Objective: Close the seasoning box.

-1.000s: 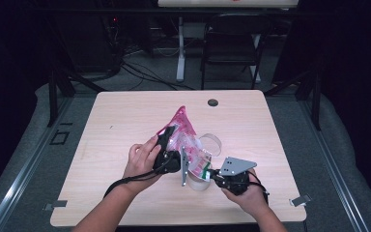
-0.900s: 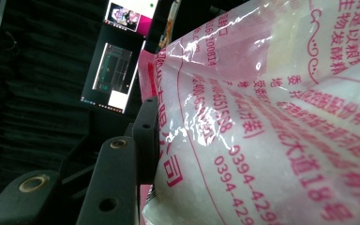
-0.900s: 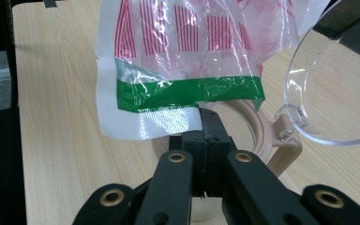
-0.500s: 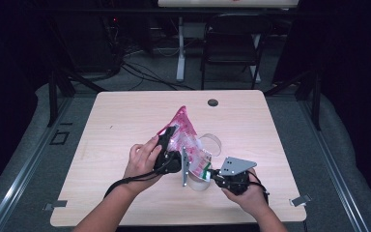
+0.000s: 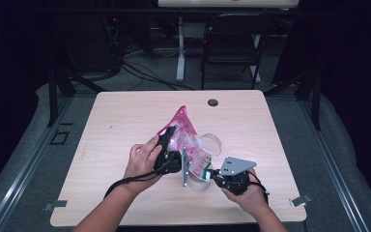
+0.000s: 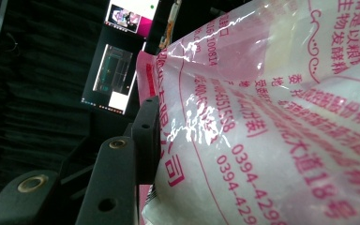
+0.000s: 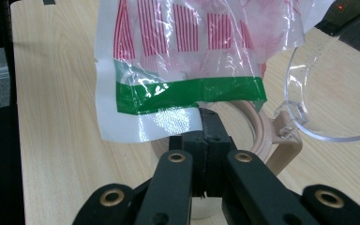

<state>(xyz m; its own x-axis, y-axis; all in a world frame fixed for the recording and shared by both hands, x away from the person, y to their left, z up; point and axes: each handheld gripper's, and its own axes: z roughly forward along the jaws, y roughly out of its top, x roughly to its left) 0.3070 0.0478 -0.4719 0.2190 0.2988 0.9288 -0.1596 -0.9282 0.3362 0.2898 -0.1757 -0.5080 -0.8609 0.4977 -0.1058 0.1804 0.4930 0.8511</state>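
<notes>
Above open jar (image 5: 200, 180), near table (image 5: 125, 121) front edge, pink printed bag (image 5: 186, 133) hangs tilted, mouth corner down. Left gripper (image 5: 170, 140) clamps bag's bulging upper body, holding weight high, likely so contents can run down. Right gripper (image 7: 205, 133), jaws shut on bag's white-and-green bottom edge (image 7: 168, 101), steers opening over jar. Clear hinged lid (image 7: 330, 89) flipped back beside jar, off the rim.
</notes>
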